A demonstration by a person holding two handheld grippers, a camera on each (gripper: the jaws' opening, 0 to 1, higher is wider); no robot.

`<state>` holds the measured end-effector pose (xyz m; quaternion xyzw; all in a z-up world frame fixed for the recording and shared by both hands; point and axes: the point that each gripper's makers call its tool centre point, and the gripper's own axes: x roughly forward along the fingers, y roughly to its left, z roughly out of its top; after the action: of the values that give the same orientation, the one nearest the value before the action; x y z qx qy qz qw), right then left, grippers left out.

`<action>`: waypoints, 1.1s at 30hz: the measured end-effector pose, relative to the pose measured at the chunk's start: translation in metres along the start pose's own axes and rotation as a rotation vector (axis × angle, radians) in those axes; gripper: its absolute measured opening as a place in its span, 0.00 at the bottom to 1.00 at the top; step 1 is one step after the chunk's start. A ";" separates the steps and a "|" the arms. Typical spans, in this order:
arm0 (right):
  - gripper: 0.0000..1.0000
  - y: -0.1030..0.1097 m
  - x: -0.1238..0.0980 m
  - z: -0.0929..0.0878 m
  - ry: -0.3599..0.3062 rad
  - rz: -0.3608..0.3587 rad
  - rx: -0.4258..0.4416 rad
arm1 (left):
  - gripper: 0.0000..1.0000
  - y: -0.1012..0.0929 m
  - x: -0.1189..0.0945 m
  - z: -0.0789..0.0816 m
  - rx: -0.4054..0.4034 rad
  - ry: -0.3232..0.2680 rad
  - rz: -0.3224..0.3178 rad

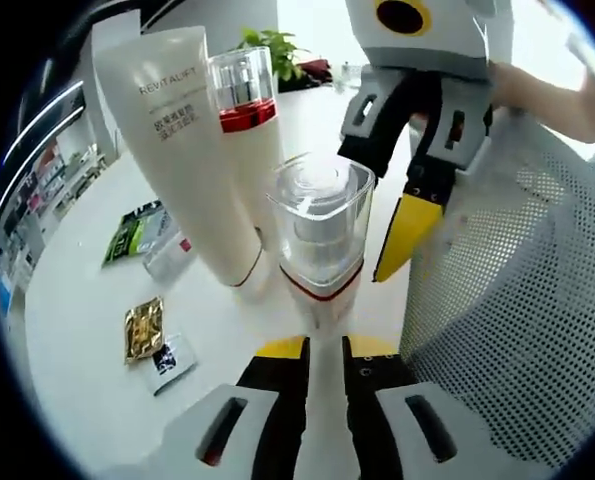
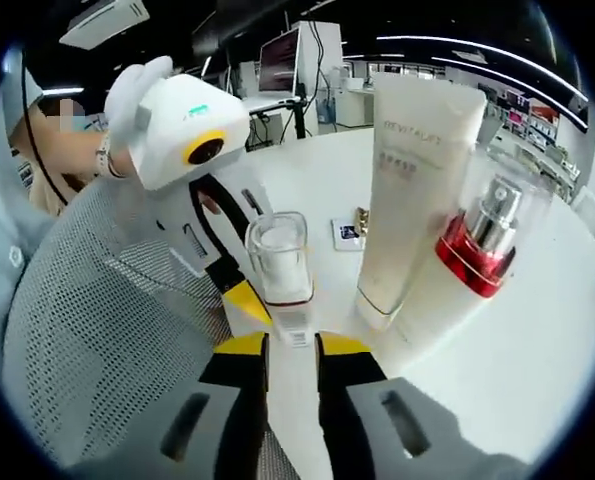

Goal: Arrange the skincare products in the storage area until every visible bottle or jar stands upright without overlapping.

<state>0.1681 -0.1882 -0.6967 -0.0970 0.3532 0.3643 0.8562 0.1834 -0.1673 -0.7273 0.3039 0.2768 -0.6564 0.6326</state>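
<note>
A: In the left gripper view, where does the bottle sit?

B: The clear-capped bottle (image 1: pixel 317 240) stands upright, its white body running down between the left gripper (image 1: pixel 325 352) fingers (image 1: pixel 277 375), which are drawn in narrow against its sides. They hold it low on the body, with the cap well above the yellow tips.

A: And around it?

B: A cream tube (image 1: pixel 192 150) stands cap-down just behind it, leaning, with a red-collared pump bottle (image 1: pixel 245 120) close beside the tube. The right gripper (image 1: pixel 417 215) comes in from above, one yellow tip just beside the clear cap; whether it touches I cannot tell. A white mesh basket (image 1: pixel 517 300) fills the right. Sachets (image 1: pixel 145 328) lie flat on the white surface (image 1: pixel 87 400).

A: The right gripper view?

B: The same clear-capped bottle (image 2: pixel 280 260) rises between the right gripper (image 2: pixel 292 345) fingers (image 2: pixel 242 375), narrow and pressed on its white body. The left gripper (image 2: pixel 239 290) reaches in from the left, its yellow tip against the bottle's lower side. The cream tube (image 2: pixel 407 190) and red-collared pump bottle (image 2: pixel 482 245) stand to the right, and the mesh basket (image 2: pixel 97 330) lies left.
</note>
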 end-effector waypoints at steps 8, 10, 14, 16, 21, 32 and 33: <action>0.12 -0.001 0.003 -0.004 0.025 -0.005 0.029 | 0.05 0.000 0.003 0.003 0.014 0.014 -0.012; 0.11 -0.001 0.003 -0.004 0.026 -0.006 0.032 | 0.04 -0.001 0.004 0.006 0.015 0.014 -0.016; 0.11 -0.006 0.001 -0.006 0.035 -0.029 0.031 | 0.03 -0.002 0.008 0.012 0.023 0.009 -0.025; 0.11 -0.009 0.000 -0.008 0.042 -0.036 0.031 | 0.03 -0.003 0.010 0.015 0.028 0.004 -0.028; 0.10 -0.018 -0.004 -0.015 0.066 -0.068 0.032 | 0.03 -0.003 0.016 0.022 0.034 -0.003 -0.030; 0.10 -0.037 -0.008 -0.022 0.087 -0.130 0.043 | 0.02 -0.001 0.026 0.035 0.017 -0.021 -0.022; 0.10 -0.039 -0.009 -0.022 0.087 -0.137 0.045 | 0.02 0.000 0.027 0.036 0.015 -0.022 -0.021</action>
<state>0.1790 -0.2303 -0.7102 -0.1171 0.3906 0.2923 0.8650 0.1812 -0.2121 -0.7236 0.2985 0.2680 -0.6683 0.6265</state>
